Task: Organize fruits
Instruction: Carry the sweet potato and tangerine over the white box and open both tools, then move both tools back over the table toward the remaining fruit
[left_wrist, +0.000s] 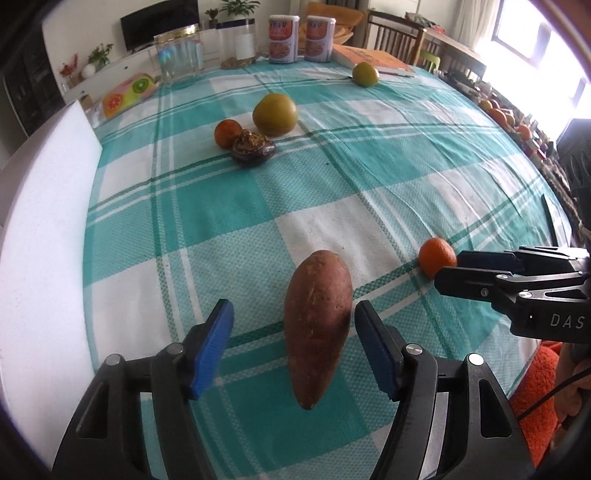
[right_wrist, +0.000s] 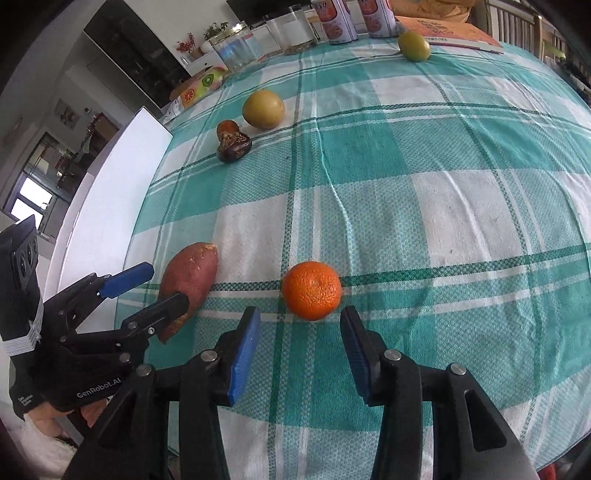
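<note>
Right hand-held gripper (left_wrist: 448, 273) fingertips partly hide the orange (left_wrist: 436, 256).

Teal-and-white checked tablecloth (right_wrist: 424, 206), bright orange tangerine (right_wrist: 312, 290).

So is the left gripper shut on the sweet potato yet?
No, open. The left gripper straddles the sweet potato, with a clear gap between each blue pad and its skin.

In the left wrist view, the tangerine (left_wrist: 436, 260) at right is partly hidden behind the right gripper (left_wrist: 448, 268). Can (left_wrist: 283, 38) labels at top are too blurred to read.
</note>
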